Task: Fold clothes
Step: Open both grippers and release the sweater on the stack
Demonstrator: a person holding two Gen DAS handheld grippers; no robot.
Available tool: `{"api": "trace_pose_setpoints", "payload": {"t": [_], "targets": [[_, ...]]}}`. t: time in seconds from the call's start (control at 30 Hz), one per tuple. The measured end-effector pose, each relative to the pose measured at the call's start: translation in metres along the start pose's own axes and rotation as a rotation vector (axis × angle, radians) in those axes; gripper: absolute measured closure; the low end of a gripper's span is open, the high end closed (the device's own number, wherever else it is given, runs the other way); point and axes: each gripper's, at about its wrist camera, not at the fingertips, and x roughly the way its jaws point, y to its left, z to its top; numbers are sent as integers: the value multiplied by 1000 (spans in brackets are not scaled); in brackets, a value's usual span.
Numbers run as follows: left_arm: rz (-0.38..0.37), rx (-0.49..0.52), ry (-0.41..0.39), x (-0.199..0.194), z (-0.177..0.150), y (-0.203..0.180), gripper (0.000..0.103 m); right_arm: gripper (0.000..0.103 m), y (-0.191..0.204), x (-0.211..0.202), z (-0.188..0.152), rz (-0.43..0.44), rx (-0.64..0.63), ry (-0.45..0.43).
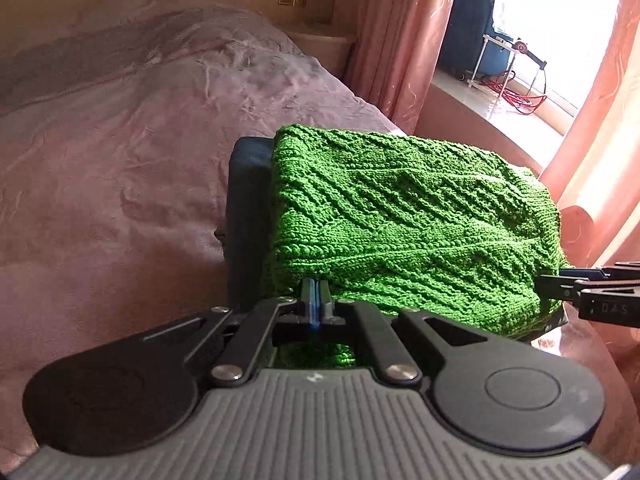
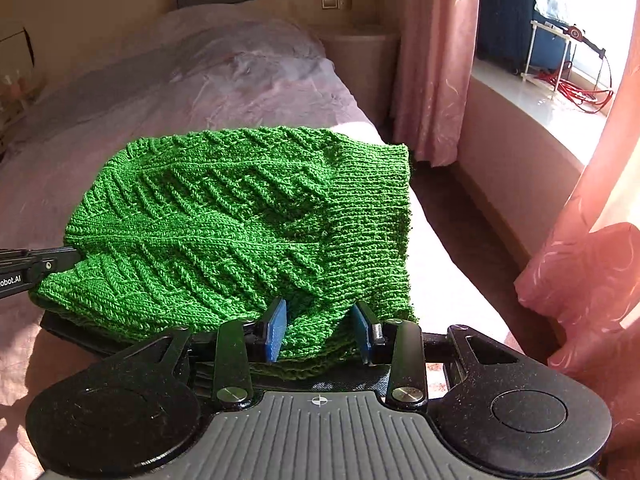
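Note:
A folded green knitted sweater (image 1: 400, 220) (image 2: 224, 220) lies on top of a dark folded cloth (image 1: 248, 200) (image 2: 80, 332) over the bed's right edge. My left gripper (image 1: 316, 300) is shut, its blue pads pressed together and its tips tucked under the sweater's near edge. Whether cloth is pinched there is hidden. In the right wrist view the left gripper (image 2: 76, 258) enters from the left at the sweater's side. My right gripper (image 2: 320, 332) is shut on a bunched fold of the sweater's near edge. The left wrist view shows the right gripper (image 1: 548, 284) at the sweater's right corner.
A pink blanket covers the bed (image 1: 100, 160) (image 2: 240, 80). To the right of the bed a narrow strip of floor (image 2: 460, 208) runs along a window ledge (image 2: 540, 120). Pink curtains (image 1: 392, 40) (image 2: 592, 280) hang close on the right. A round nightstand (image 2: 360, 52) stands at the bed's far corner.

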Motion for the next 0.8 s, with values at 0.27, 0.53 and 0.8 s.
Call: {"api": "trace_pose_setpoints", "payload": {"t": [0.27,0.53,0.8], "targets": [[78,-28,84,-65,11,-19,98,61,17,-62,-3,37,94,33],[101,-68,134,-144,8,-40,77,31,51,-128,-3,70,108,45],[116,-64,127,-203,8,-54,63,15,69,-184,-8,58,125,41]]}}
